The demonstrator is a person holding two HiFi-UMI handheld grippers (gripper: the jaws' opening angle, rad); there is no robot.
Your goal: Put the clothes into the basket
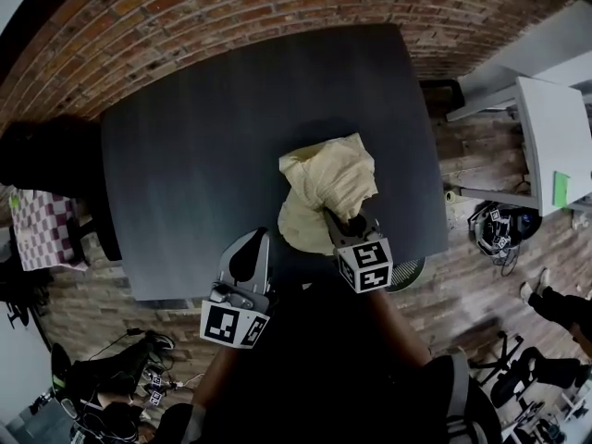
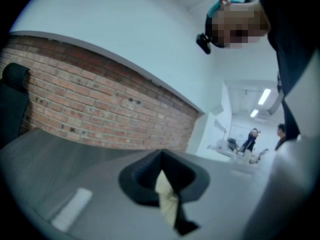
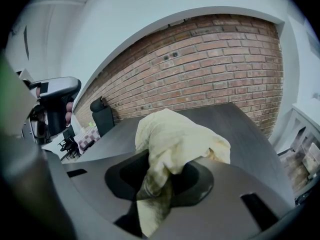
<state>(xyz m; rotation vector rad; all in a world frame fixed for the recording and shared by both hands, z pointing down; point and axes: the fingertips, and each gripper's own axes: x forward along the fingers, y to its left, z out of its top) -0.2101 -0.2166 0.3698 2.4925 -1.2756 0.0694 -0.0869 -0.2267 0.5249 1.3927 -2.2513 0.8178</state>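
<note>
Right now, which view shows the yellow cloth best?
The head view: the whole cloth shows over the table. The right gripper view shows a bunch in the jaws; the left gripper view, only a strip.

The head view looks steeply down from high above the dark table (image 1: pixel 213 155), with the brick wall (image 1: pixel 213 17) at 12 o'clock. Both gripper views sit low and close over the tabletop, facing that wall: it lies at 9 o'clock in the left one and 12 o'clock in the right. All three views share the table, the wall and the pale yellow cloth (image 1: pixel 328 183).

Pale yellow cloth (image 1: pixel 328 188) on dark grey table (image 1: pixel 213 137).
</note>
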